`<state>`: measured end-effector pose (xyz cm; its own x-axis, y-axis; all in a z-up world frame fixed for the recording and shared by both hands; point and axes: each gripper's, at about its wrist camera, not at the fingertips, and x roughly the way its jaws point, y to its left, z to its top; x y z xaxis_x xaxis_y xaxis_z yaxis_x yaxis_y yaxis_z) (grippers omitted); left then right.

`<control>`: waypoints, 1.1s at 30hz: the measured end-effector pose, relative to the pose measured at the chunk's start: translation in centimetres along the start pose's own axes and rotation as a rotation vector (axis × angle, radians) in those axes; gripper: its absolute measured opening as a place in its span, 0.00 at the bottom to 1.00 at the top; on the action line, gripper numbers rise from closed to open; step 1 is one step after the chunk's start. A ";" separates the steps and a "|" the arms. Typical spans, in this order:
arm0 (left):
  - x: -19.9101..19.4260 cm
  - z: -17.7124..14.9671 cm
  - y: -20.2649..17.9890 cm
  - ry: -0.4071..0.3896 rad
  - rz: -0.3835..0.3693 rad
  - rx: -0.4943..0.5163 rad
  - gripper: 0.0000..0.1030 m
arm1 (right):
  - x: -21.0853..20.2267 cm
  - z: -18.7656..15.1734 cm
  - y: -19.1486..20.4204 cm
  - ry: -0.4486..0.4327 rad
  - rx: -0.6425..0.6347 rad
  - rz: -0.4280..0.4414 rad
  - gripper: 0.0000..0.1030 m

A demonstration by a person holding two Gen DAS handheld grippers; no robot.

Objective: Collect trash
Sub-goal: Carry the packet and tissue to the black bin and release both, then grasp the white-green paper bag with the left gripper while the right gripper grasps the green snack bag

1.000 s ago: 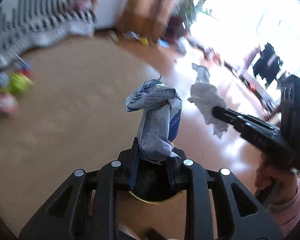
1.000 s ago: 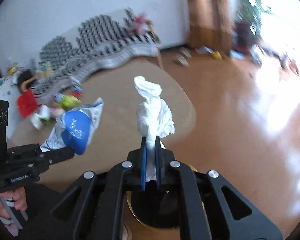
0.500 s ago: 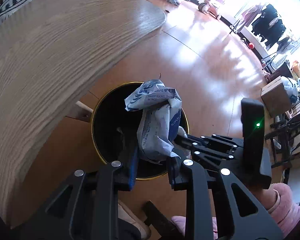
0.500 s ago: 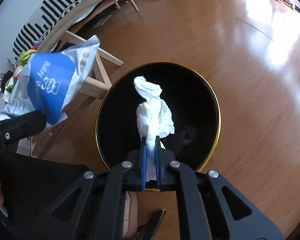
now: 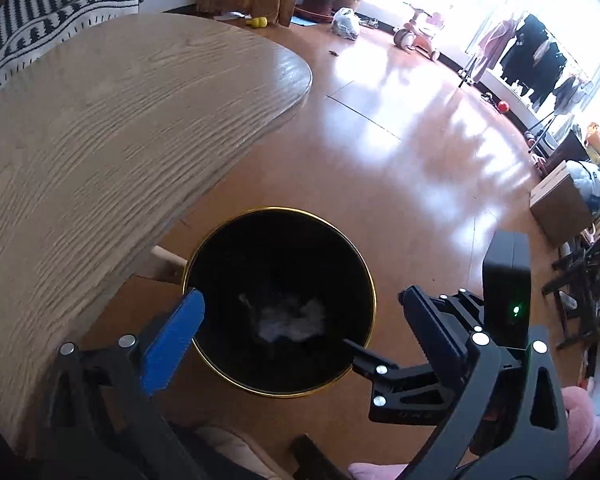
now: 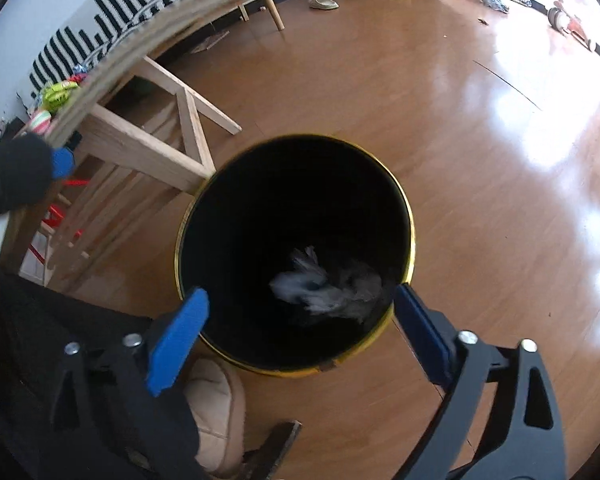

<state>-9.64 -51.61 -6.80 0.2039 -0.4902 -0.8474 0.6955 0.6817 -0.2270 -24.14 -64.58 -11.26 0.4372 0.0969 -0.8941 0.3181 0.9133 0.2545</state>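
1. Since half a second ago: wrapper and tissue released, now a pale blurred heap of trash (image 6: 328, 288) at the bottom of the bin (image 5: 374, 304).
2. Left gripper (image 5: 300, 336) spread wide, empty, above the bin rim.
3. Right gripper (image 6: 300, 328) likewise wide, empty, straddling the near rim.
4. Bin on floor, beside wooden table (image 5: 100, 128).

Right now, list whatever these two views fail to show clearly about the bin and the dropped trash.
- Trash in the bin: a pale clump in the right wrist view, too blurred to separate its pieces.
- The same clump in the left wrist view: dim, markings unreadable.
- Bin floor: lost in darkness.
- Bin's outside wall: below the rim, out of sight from above.
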 end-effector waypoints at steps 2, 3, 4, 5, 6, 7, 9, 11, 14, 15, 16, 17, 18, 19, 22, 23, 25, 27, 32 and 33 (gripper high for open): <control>-0.4 0.1 -0.1 -0.003 -0.001 0.000 0.94 | -0.1 -0.4 -0.6 0.010 0.003 -0.045 0.93; -0.8 0.1 0.0 -0.018 0.005 0.002 0.94 | -0.1 -0.5 -0.9 0.013 0.007 -0.070 0.93; -1.2 0.3 0.0 -0.034 0.013 0.004 0.94 | -0.2 -0.5 -1.1 0.015 0.016 -0.109 0.93; -2.3 0.6 0.2 -0.064 0.023 0.007 0.94 | -0.3 -0.4 -1.2 0.017 0.026 -0.141 0.93; -3.3 1.4 0.0 -0.088 0.023 0.013 0.94 | -0.7 -0.1 -1.7 0.013 0.053 -0.193 0.93; -5.1 2.1 0.4 -0.132 0.029 0.017 0.94 | -1.1 -0.7 -1.7 0.005 0.067 -0.214 0.93; -9.4 3.3 1.8 -0.233 0.062 0.011 0.94 | -2.3 -0.1 -1.8 -0.038 0.094 -0.251 0.93; -13.8 4.1 4.4 -0.308 0.107 0.015 0.94 | -3.5 0.7 -1.5 -0.078 0.108 -0.268 0.93; -19.1 3.2 10.9 -0.374 0.250 -0.041 0.94 | -5.6 2.7 0.4 -0.148 0.113 -0.246 0.93; -20.4 2.5 13.4 -0.387 0.313 -0.078 0.94 | -6.1 3.5 1.1 -0.163 0.108 -0.233 0.93; -21.7 1.4 16.4 -0.401 0.391 -0.133 0.94 | -6.7 4.7 2.6 -0.186 0.093 -0.214 0.93; -23.0 0.1 19.4 -0.414 0.462 -0.196 0.94 | -7.3 5.8 4.4 -0.211 0.067 -0.194 0.93; -24.1 -1.3 22.5 -0.422 0.522 -0.264 0.94 | -7.7 6.8 5.9 -0.231 0.041 -0.178 0.93; -24.8 -2.4 24.5 -0.425 0.558 -0.317 0.94 | -8.0 7.8 7.7 -0.252 0.010 -0.160 0.93; -26.3 -6.4 32.5 -0.413 0.590 -0.515 0.94 | -8.2 12.1 15.1 -0.308 -0.115 -0.072 0.93; -26.2 -6.9 33.9 -0.401 0.598 -0.547 0.94 | -7.7 13.4 17.4 -0.312 -0.146 -0.048 0.93; -25.8 -7.7 36.8 -0.378 0.625 -0.602 0.94 | -7.2 16.3 22.5 -0.318 -0.219 0.007 0.93; -25.6 -8.0 38.1 -0.374 0.630 -0.628 0.94 | -6.4 18.6 27.5 -0.319 -0.280 0.066 0.93; -23.5 -7.1 40.9 -0.330 0.576 -0.616 0.86 | -1.4 22.0 37.6 -0.271 -0.397 0.068 0.93; -23.1 -6.9 41.7 -0.318 0.565 -0.625 0.82 | 0.1 22.6 39.4 -0.247 -0.409 0.074 0.93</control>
<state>9.90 -8.06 -0.02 0.6473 -0.0564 -0.7601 -0.0490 0.9921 -0.1154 7.43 -37.56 7.01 0.6484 0.1163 -0.7524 -0.0571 0.9929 0.1043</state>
